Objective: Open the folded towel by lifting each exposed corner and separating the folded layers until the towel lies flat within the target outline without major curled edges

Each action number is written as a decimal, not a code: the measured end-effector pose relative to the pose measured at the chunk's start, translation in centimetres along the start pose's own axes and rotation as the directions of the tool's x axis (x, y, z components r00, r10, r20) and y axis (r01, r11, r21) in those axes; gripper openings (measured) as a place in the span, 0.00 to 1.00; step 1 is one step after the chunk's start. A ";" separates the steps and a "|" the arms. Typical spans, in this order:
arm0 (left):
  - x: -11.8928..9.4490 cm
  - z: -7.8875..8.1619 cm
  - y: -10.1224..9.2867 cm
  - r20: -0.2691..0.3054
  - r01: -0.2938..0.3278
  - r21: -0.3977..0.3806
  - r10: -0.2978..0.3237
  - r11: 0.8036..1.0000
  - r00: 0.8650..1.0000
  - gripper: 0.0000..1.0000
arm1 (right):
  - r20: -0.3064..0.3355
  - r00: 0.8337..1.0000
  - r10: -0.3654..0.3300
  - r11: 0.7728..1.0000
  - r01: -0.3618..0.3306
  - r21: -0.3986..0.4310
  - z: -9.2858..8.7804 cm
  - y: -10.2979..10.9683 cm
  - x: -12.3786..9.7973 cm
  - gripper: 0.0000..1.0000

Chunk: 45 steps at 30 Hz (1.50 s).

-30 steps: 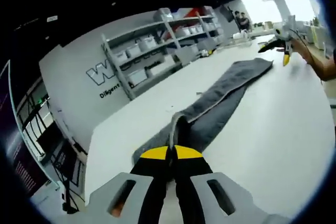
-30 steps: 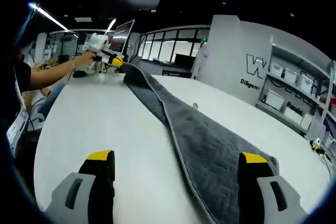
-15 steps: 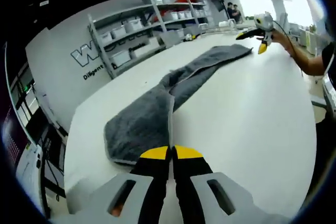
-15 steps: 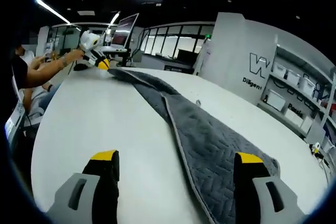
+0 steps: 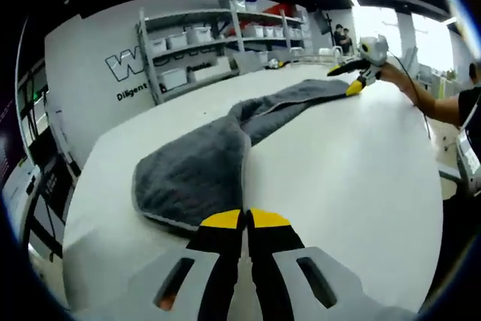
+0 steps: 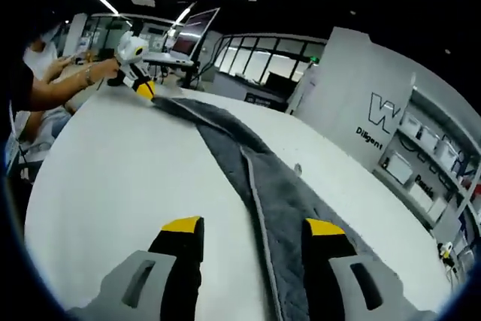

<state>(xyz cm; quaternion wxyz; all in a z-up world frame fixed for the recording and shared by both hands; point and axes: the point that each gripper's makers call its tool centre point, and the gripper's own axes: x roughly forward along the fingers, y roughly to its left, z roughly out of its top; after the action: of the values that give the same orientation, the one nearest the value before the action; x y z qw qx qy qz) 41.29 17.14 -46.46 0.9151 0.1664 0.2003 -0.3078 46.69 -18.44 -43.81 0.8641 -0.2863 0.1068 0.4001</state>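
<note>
A long grey quilted towel (image 5: 199,174) lies stretched along the white table (image 5: 353,186), still folded lengthwise, with a pale seam down its middle. My left gripper (image 5: 244,219) is shut at the towel's near end, and the seam edge runs into its yellow-tipped jaws. In the right gripper view the towel (image 6: 282,201) runs away to that left gripper (image 6: 144,88), which a hand holds at the far end. My right gripper (image 6: 254,227) is open, its jaws straddling the towel's pale edge. The right gripper (image 5: 353,83) also appears at the towel's far end in the left gripper view.
Grey shelves with white bins (image 5: 203,35) stand against a lettered wall beyond the table's far side. A monitor (image 6: 192,35) stands behind the left gripper. A person's forearm (image 5: 440,107) reaches in along the table's right edge. Bare white tabletop (image 6: 105,163) flanks the towel.
The right jaws have drawn closer together. The towel's end by the left gripper, lifted a second ago, has dropped and spread on the table. Both cameras shifted.
</note>
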 end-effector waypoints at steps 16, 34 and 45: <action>0.0 -0.4 -0.3 0.035 0.000 -0.018 0.001 1.000 0.999 0.02 | -0.007 1.000 -0.009 0.998 0.008 -0.060 3.7 1.0 10.8 0.27; -0.3 -0.2 -0.2 0.044 -0.006 -0.003 0.007 1.000 0.999 0.02 | -0.076 0.993 -0.086 0.993 0.080 -0.086 1.6 0.3 12.7 0.01; -1.2 -0.7 0.6 0.045 -0.043 -0.028 0.044 0.999 0.998 0.02 | -0.026 0.999 -0.048 0.994 0.045 -0.097 3.1 1.4 10.0 0.01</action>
<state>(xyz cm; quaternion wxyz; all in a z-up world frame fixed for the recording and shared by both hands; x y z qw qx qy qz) 40.62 18.51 -46.35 0.9280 0.1515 0.1799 -0.2888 52.11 -9.66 -46.01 0.8568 -0.3356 0.0930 0.3804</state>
